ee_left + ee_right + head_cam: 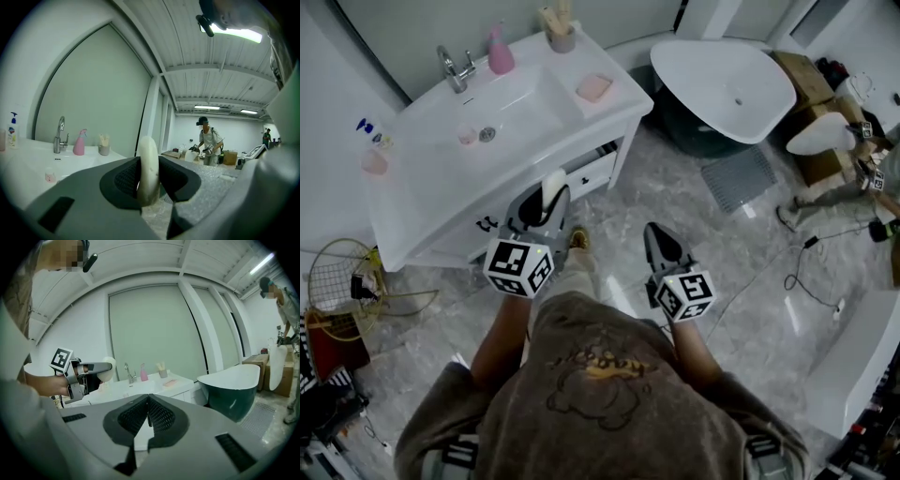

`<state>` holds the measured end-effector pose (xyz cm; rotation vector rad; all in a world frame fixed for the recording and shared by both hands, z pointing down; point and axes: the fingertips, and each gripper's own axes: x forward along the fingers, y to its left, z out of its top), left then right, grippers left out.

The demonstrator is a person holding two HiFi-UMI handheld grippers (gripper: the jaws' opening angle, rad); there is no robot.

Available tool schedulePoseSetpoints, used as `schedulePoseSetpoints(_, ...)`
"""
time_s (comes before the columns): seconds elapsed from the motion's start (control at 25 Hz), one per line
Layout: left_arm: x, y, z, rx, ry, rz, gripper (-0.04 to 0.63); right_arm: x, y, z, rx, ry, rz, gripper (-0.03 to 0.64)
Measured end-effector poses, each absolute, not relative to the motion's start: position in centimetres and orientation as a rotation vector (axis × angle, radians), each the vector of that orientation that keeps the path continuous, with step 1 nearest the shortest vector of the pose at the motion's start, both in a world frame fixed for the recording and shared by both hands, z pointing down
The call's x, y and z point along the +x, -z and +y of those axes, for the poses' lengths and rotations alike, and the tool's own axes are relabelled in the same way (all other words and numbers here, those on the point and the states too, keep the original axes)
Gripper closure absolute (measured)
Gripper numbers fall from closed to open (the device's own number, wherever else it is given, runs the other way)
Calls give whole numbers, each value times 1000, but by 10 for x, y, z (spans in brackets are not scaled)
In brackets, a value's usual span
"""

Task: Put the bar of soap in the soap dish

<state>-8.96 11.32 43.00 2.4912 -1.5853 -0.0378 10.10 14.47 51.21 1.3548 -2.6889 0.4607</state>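
Observation:
A pale oval bar of soap [552, 187] [149, 169] stands on edge between the jaws of my left gripper [547, 201] [149, 180], which is shut on it. That gripper hangs in front of the white vanity [412, 225], below the basin [502, 112]. The pink soap dish [593, 88] [169, 382] lies on the counter's right end, far beyond the soap. My right gripper [660, 238] [148, 414] hovers over the floor to the right, shut and empty. In the right gripper view the left gripper [104, 366] shows with the soap [109, 367].
On the counter stand a faucet [455, 68], a pink bottle [499, 53] and a cup [560, 36]. A dark bathtub [722, 89] stands to the right, a wire basket [337, 277] to the left. Another person [853, 178] works at far right; a cable [797, 272] crosses the floor.

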Motion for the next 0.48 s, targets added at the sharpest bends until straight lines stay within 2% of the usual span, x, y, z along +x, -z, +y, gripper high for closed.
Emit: schedulePoseSetpoints(0.48,-103,-423,-53,2513,-13,-1475,485,85,-483,-21,1459,-455,-2649,617)
